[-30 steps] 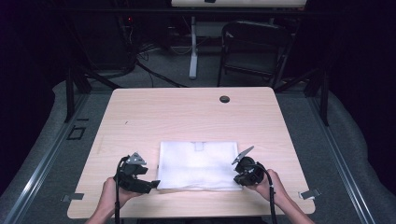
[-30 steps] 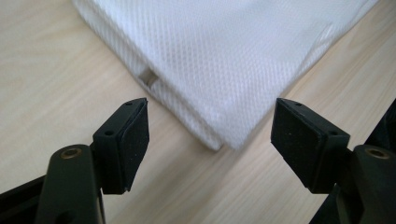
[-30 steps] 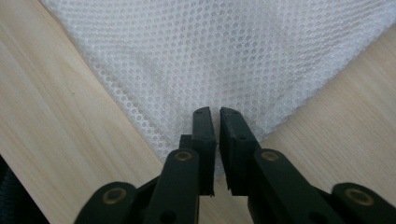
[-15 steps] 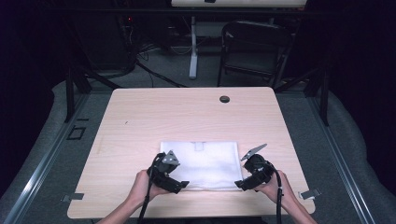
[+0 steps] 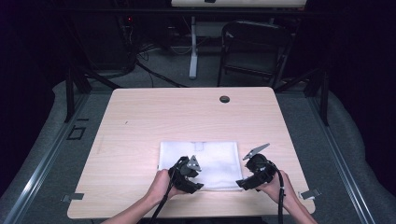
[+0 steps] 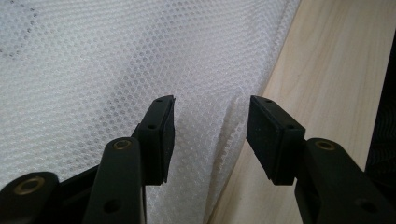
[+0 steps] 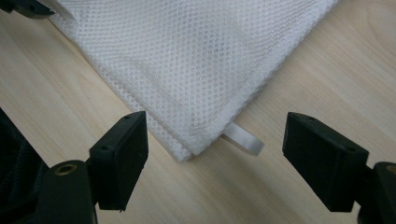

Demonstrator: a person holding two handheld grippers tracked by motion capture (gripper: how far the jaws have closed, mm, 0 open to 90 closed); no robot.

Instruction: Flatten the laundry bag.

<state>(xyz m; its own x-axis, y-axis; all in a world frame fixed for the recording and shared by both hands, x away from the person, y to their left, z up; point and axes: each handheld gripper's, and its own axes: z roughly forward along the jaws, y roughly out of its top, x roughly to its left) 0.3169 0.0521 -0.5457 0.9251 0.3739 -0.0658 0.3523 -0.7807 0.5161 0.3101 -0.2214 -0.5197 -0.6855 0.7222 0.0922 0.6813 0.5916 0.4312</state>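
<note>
The white mesh cloth [image 5: 201, 159] lies flat on the near half of the desk [image 5: 140, 121], folded into a rectangle whose long axis runs from 9 o'clock to 3 o'clock. Both grippers sit at its near edge, one at each near corner.

In the left gripper view, the left gripper [image 6: 210, 135] stands with its jaws moderately open and holding nothing. The cloth's folded edge passes straight between them, with a raised crease of mesh in the gap. Bare desk lies toward 3 o'clock of that edge. A straight closing motion would likely pinch the layers here.

In the right gripper view, the right gripper [image 7: 217, 156] has its jaws wide apart and empty. The near right corner of the cloth points into the gap from 12 o'clock, and a small white loop tab [image 7: 243, 140] protrudes from that corner toward 4 o'clock. The corner is centred between the jaws but just ahead of them; a short advance toward 12 o'clock appears necessary before closing.

In the high view, the left gripper [image 5: 189, 175] overlaps the near left corner and is the more advanced. The right gripper [image 5: 254, 172] sits at the near right corner.

Beyond the cloth, toward 12 o'clock, the desk is bare up to a dark cable port [image 5: 224, 99] near the far edge, giving ample room for a lift or forward fold. The near desk edge is close behind both hands.
</note>
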